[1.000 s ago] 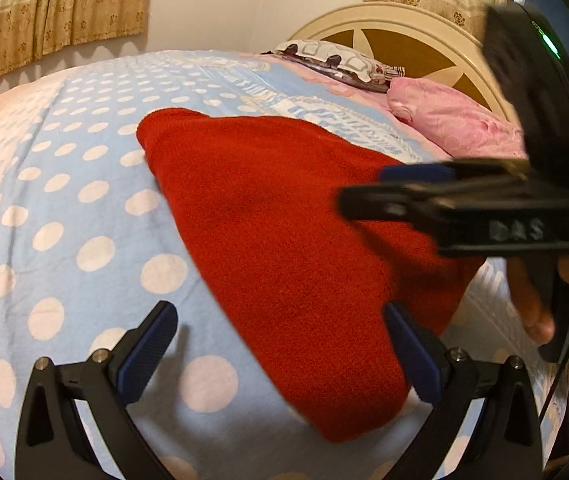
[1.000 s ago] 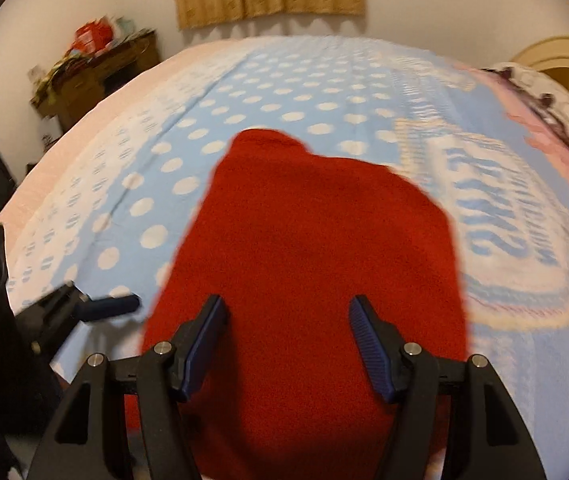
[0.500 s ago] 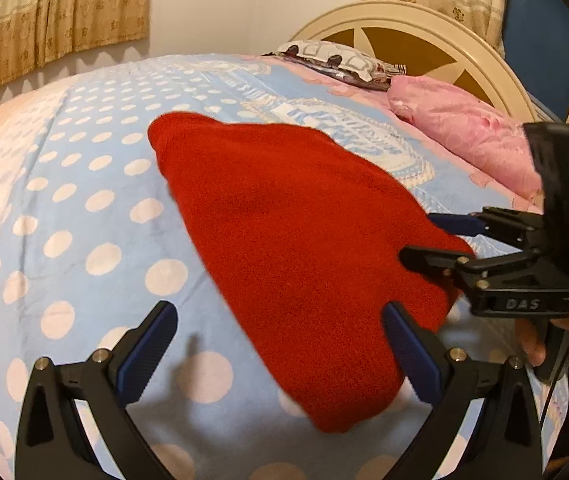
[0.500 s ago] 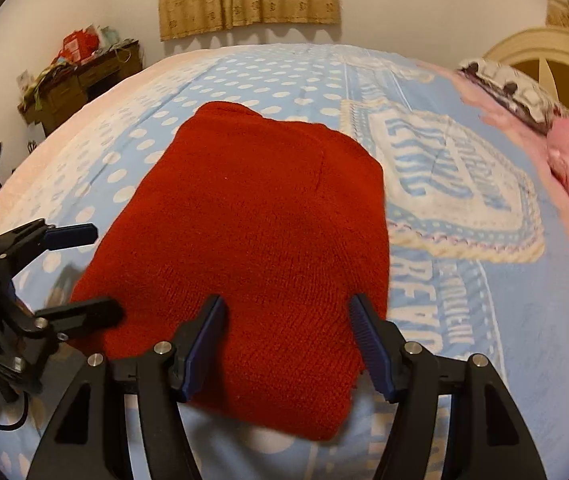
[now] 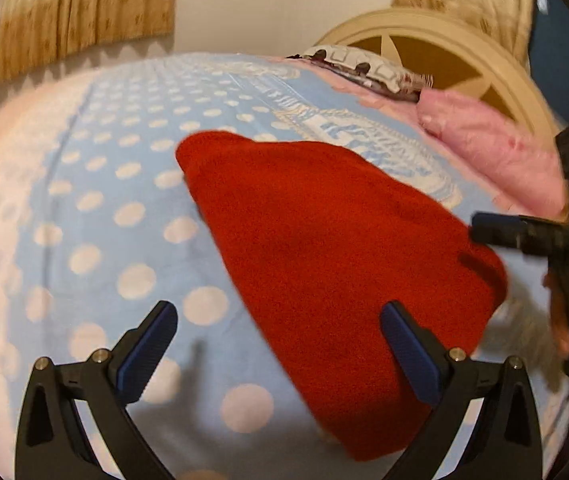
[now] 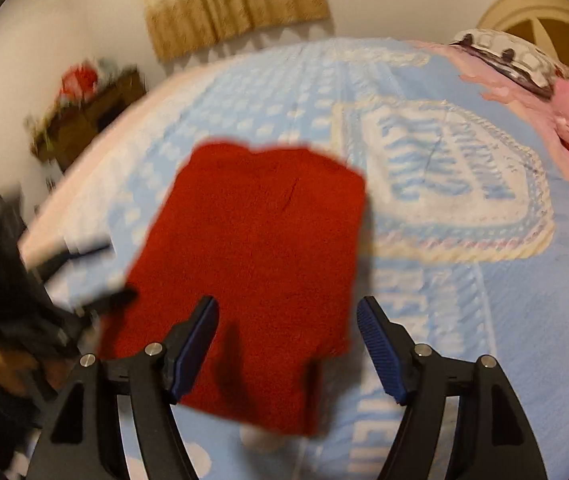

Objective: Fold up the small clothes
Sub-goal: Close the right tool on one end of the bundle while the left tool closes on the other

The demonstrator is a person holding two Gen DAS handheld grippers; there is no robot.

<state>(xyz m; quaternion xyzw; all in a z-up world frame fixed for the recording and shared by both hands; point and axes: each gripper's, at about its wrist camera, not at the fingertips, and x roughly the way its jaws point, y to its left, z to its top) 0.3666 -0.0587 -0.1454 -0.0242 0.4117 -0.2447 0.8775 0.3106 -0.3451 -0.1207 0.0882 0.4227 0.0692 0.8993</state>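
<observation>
Left gripper (image 5: 278, 350) hangs released above the bed, its jaws spread wide and nothing between them; one pad is over the dotted blanket (image 5: 84, 216), the other over the near part of the red knit garment (image 5: 324, 256). This garment lies flat on the blanket, apparently already folded into a compact shape, so I judge the hands are free because it needs no holding now. At the right edge the right gripper (image 5: 484, 230) reaches toward the garment's side. Behind are a pink pillow (image 5: 492, 148), a patterned pillow (image 5: 364, 70) and the cream headboard (image 5: 464, 52).

From the right wrist, the right gripper (image 6: 288, 346) is also unclenched; its jaws have just been opening, with the garment (image 6: 260, 252) below them but not pinched. The left gripper (image 6: 96, 276) appears blurred at the left, beside the garment's edge. A cluttered wooden desk (image 6: 84, 116) and a curtain (image 6: 228, 0) stand far behind. Nothing blocks the garment.
</observation>
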